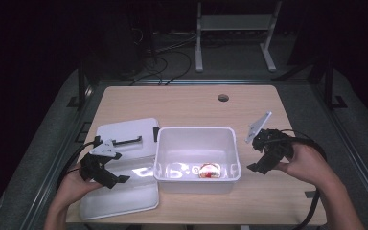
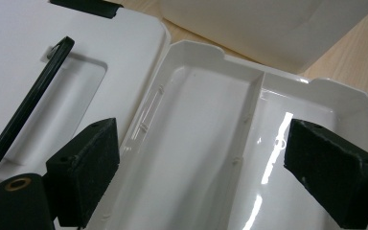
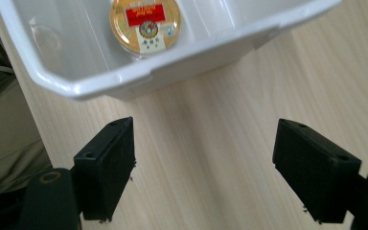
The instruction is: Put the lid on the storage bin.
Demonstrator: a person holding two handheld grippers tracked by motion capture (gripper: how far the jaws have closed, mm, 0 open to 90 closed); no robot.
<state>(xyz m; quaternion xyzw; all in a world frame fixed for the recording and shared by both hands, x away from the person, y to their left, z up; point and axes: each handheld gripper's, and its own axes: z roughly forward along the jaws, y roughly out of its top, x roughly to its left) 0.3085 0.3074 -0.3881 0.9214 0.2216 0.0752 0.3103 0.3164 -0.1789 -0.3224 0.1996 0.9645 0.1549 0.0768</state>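
Left gripper [image 1: 106, 168] hovers over the white divided tray [image 2: 249, 143], jaws wide apart, nothing between them. Tray's near end is cut off in the left gripper view. Beside it lies the white lid [image 1: 124, 136] with a black handle [image 2: 26, 108]. Centre: white bin [image 1: 196, 134] with a round tin [image 3: 145, 24] on its floor; label too blurred to read. Right gripper [image 1: 263, 160] hangs just beside the bin's right wall over bare table [image 3: 211, 143], jaws spread, empty.
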